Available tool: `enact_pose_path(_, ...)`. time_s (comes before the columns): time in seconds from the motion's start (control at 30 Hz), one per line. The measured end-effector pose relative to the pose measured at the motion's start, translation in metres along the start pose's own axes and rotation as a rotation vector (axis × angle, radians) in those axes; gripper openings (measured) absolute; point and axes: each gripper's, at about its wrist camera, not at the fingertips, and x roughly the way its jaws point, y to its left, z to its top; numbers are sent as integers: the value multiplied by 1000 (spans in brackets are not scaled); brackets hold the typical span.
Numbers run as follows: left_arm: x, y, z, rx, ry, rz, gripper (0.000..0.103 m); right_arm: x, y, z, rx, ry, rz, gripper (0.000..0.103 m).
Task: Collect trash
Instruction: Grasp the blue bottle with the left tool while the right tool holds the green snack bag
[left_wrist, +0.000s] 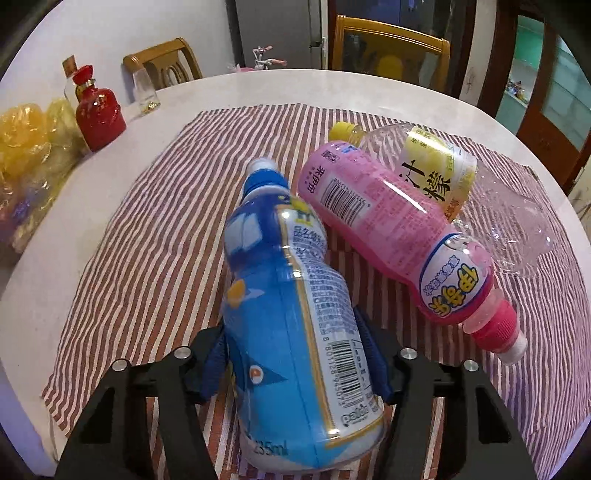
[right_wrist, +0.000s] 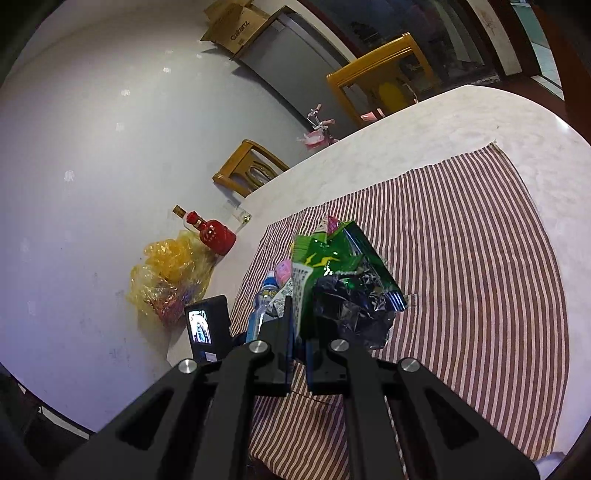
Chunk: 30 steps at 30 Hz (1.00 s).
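You have a blue bottle (left_wrist: 291, 314) lying on the striped cloth (left_wrist: 147, 229), a pink bottle (left_wrist: 399, 236) propped across a clear yellow-capped bottle (left_wrist: 498, 206) beside it, and a crumpled green wrapper (right_wrist: 340, 280) raised above the cloth.

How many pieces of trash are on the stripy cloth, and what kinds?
Plastic bottles: 3, the blue bottle, the pink bottle and the clear bottle with a yellow cap.
Snack wrappers: 1, the green wrapper, held up over the cloth by the right gripper.
Total: 4
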Motion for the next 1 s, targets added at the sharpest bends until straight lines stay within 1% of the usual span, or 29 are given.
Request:
enact_pose_path(0.1,-4,7,-2,-14,-3,-19,58,2,5,0,-10,7,5,6)
enact_pose_path(0.2,-11,14,-6,-21,-18,-5,56,3,8,-1,-17,11,5,6)
enact_pose_path(0.37,-30,30,-13,-51,-46,-8,54,5,18,-4,-33,17,7,6)
enact_pose_path(0.47,-48,39,-13,-70,-86,-4,54,7,27,-7,-46,22,4,6)
enact_pose_path(0.53,-67,41,-13,-80,-127,-9,54,7,33,-10,-55,22,-1,6)
enact_pose_path(0.67,-114,37,-8,-64,-232,-39,54,2,47,-15,-91,8,-17,6)
enact_pose_path(0.83,-184,12,-4,-2,-379,-132,52,-16,55,-17,-109,-31,-20,6)
enact_pose_path(0.97,-226,-20,-8,64,-471,-213,51,-35,56,-17,-110,-72,-34,6)
enact_pose_path(1.0,-233,-25,-8,77,-482,-224,51,-42,54,-18,-106,-85,-37,6)
